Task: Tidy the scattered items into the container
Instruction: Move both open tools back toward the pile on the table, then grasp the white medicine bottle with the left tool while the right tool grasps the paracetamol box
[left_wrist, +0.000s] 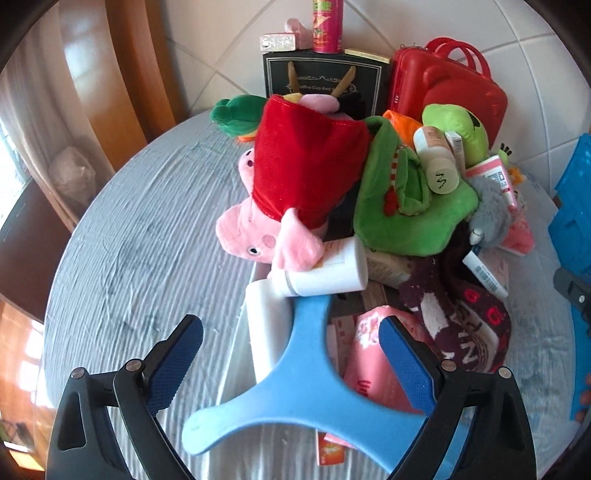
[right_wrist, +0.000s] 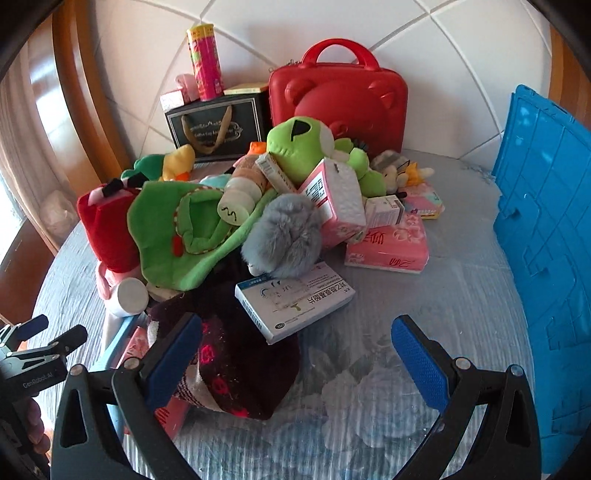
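Barely begun, by the look of it: pile heaped on table, blue crate aside. Left gripper and right gripper both spread, empty.

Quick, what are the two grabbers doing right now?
Left gripper: open, around a blue three-armed thing, not squeezing it.
Right gripper: open, holding nothing.

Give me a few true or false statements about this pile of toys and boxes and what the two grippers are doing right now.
1. The left gripper is open around the light blue three-armed piece. True.
2. The right gripper is clamped on the medicine box. False: it is open and holds nothing.
3. The red case stands upright by the wall. True.
4. The blue crate is full of toys. False: only its outer wall shows; its contents are hidden.
5. The grey furry toy lies on the pile. True.
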